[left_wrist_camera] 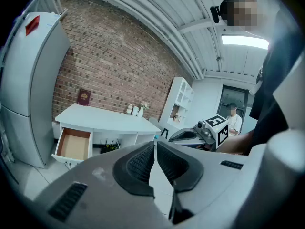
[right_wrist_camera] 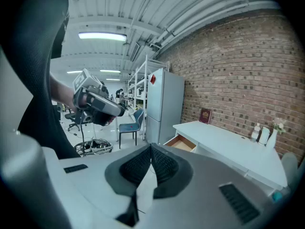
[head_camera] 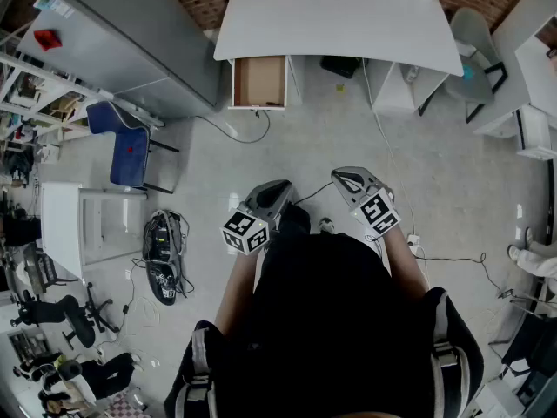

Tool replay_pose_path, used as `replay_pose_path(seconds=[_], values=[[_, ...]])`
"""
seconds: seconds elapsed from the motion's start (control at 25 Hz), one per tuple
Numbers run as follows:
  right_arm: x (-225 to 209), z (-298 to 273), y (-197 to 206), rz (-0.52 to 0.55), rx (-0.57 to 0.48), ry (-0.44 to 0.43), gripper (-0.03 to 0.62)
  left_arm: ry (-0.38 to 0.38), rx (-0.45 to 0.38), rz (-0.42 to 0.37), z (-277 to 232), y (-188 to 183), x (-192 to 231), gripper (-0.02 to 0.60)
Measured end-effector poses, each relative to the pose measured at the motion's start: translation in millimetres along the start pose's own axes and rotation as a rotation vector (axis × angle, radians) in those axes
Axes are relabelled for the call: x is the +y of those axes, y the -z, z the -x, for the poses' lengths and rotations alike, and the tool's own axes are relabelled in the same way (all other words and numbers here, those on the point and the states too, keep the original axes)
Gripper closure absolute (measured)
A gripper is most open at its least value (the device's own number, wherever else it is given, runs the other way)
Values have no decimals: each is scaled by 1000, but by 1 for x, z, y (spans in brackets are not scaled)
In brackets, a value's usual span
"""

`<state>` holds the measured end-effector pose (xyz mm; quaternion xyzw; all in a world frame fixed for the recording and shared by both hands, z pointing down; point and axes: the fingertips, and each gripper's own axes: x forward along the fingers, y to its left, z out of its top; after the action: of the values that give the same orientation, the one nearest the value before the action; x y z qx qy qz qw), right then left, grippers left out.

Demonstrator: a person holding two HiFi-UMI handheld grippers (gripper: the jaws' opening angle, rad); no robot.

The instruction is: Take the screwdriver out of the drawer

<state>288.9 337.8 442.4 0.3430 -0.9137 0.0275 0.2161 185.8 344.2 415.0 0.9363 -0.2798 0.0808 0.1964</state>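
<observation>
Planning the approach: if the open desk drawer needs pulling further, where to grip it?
Likely the drawer's front panel, by its top edge, coming from above on the person's side, one jaw inside, one outside. It's open-topped and pulled out of the desk toward the person; no handle can be made out.

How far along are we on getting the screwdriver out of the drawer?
Done: the drawer stands open under the desk. In hand: nothing; the left gripper and right gripper are shut and empty, across the floor from the desk. Left: approach, find the screwdriver (not discernible yet), lift it out.
</observation>
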Motion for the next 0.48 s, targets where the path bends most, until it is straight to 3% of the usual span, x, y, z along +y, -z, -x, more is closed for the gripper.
replay_pose_path(seconds=[0.48], values=[[1, -9, -5, -13, -2, -8, 537, 6, -14, 21, 2, 0, 13, 554]])
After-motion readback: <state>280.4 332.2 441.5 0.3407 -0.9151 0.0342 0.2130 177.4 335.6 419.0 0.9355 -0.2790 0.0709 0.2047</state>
